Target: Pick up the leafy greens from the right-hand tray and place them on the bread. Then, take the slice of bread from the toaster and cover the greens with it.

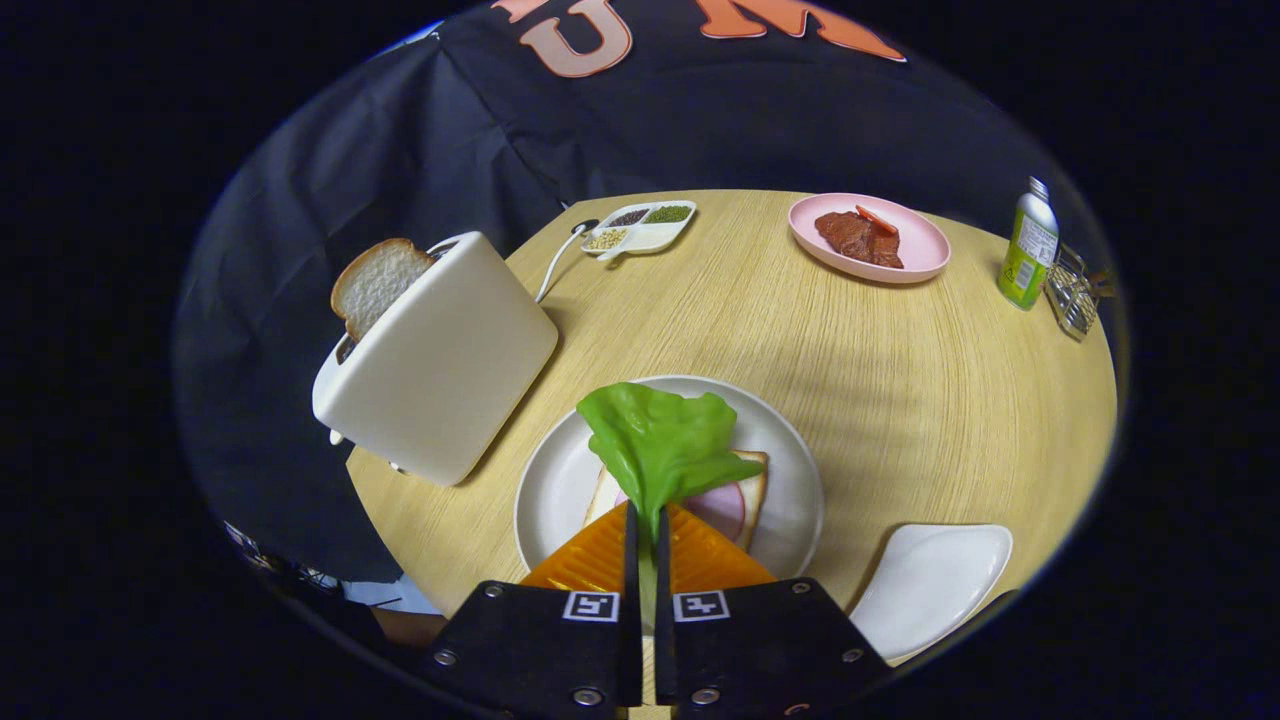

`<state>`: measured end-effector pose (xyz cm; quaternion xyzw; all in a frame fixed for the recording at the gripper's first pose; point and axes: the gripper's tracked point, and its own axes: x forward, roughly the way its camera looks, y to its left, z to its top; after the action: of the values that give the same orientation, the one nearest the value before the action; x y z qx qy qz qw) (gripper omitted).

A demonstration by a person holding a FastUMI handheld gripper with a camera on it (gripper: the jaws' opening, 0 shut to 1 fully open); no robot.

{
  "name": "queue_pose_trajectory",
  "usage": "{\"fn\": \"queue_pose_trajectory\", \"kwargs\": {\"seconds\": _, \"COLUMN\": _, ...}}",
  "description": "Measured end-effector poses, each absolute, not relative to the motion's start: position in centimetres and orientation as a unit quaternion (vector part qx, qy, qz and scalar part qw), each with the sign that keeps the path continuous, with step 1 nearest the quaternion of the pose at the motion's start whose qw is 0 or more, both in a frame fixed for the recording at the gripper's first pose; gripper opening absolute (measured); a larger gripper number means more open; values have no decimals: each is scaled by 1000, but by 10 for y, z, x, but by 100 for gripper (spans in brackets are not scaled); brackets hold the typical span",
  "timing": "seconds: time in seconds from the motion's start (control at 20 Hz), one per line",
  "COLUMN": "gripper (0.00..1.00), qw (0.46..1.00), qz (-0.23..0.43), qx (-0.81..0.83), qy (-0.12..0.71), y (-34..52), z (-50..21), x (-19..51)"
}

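Lower centre of the frame: gripper, orange ribbed fingers nearly closed, pinching the stem end of the leafy greens. Leaf stands up from the fingertips and spreads above the bread, which lies on a round white plate with a pink ham slice on top. Left of the plate: white toaster, tilted in this view, one slice of bread protruding from its slot. Lower right: white leaf-shaped tray. Upper centre: divided dish of seeds. Upper right: pink plate carrying meat; beside it a green bottle and a wire rack. All rest on a pale wooden table.
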<state>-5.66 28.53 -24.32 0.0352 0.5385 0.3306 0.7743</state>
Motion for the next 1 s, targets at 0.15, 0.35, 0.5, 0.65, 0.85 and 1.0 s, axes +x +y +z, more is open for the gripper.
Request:
{"fn": "queue_pose_trajectory", "kwargs": {"seconds": 0.15, "gripper": 13, "qw": 769, "qz": 327, "qx": 49, "qy": 547, "y": 292, "z": -246, "x": -55}}
{"fn": "queue_pose_trajectory", "kwargs": {"seconds": 0.35, "gripper": 23, "qw": 784, "qz": 317, "qx": 25, "qy": 533, "y": 286, "z": -247, "x": -44}}
{"fn": "queue_pose_trajectory", "kwargs": {"seconds": 0.5, "gripper": 39, "qw": 787, "qz": 319, "qx": 3, "qy": 527, "y": 287, "z": -247, "x": -46}}
{"fn": "queue_pose_trajectory", "kwargs": {"seconds": 0.65, "gripper": 57, "qw": 790, "qz": 322, "qx": -15, "qy": 521, "y": 290, "z": -240, "x": -49}}
{"fn": "queue_pose_trajectory", "kwargs": {"seconds": 0.85, "gripper": 76, "qw": 809, "qz": 313, "qx": -31, "qy": 497, "y": 297, "z": -221, "x": -39}}
{"fn": "queue_pose_trajectory", "kwargs": {"seconds": 1.0, "gripper": 84, "qw": 817, "qz": 309, "qx": -24, "qy": 486, "y": 309, "z": -199, "x": -33}}
